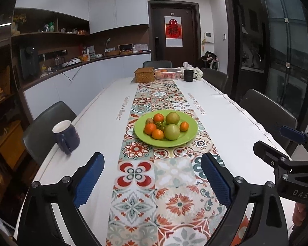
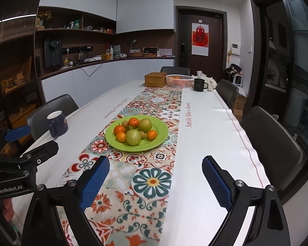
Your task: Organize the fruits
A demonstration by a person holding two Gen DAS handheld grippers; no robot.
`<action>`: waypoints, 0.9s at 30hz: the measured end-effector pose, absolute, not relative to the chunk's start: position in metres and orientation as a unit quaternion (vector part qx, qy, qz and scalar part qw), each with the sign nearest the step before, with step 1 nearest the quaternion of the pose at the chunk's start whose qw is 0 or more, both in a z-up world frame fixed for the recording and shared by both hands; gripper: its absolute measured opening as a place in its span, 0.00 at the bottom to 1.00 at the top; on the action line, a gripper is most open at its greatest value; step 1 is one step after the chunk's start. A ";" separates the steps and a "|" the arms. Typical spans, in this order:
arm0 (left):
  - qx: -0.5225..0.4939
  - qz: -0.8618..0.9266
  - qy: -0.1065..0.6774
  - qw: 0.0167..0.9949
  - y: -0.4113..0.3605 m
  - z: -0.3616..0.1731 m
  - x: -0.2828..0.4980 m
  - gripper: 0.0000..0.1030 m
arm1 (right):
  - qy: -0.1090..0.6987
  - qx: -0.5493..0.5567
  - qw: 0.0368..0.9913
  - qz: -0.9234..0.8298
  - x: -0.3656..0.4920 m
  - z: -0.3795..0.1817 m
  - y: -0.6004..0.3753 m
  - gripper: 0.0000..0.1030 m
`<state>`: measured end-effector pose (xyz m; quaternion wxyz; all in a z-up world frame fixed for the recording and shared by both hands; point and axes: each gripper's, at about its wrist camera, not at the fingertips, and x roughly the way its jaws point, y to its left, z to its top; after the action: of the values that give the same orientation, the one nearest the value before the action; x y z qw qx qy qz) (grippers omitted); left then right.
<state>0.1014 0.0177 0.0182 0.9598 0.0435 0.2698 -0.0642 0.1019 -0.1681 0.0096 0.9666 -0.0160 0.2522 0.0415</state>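
1. My left gripper (image 1: 153, 176) hangs above the near end of the table (image 1: 98, 123), its blue-padded fingers (image 1: 90, 176) spread wide with only the patterned runner (image 1: 154, 184) showing between them.
2. My right gripper (image 2: 156, 179) hangs beside it, fingers (image 2: 216, 181) spread just as wide, pinching nothing; the runner's edge and the white cloth lie under the gap.
3. Each gripper shows in the other's view: the right one at the right edge of the left wrist view, the left one at the left edge of the right wrist view.
4. The green plate (image 1: 186, 137) sits on the runner, ahead of both grippers and apart from them.
5. On the plate lie four oranges (image 1: 157, 134), two large green fruits (image 1: 172, 131) and a few small brownish ones (image 1: 149, 121), all bunched together and touching.
6. A dark blue mug (image 1: 65, 136) stands near the table's left edge, left of the plate.
7. At the far end a woven basket (image 1: 144, 74) stands just beside a white openwork bowl (image 1: 167, 74) with something orange inside; I cannot tell which fruit.
8. A black mug (image 1: 189, 75) stands right of that bowl.
9. Dark chairs (image 1: 267, 112) line both long sides.
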 end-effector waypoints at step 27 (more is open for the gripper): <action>0.057 -0.061 0.263 0.961 0.009 0.017 0.077 1.00 | 0.270 0.012 0.962 0.024 0.071 -0.010 -0.182 0.90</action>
<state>0.0772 0.0087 0.0172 0.9612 0.0574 0.2627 -0.0614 0.0708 -0.1821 -0.0099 0.9624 0.0118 0.2701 0.0245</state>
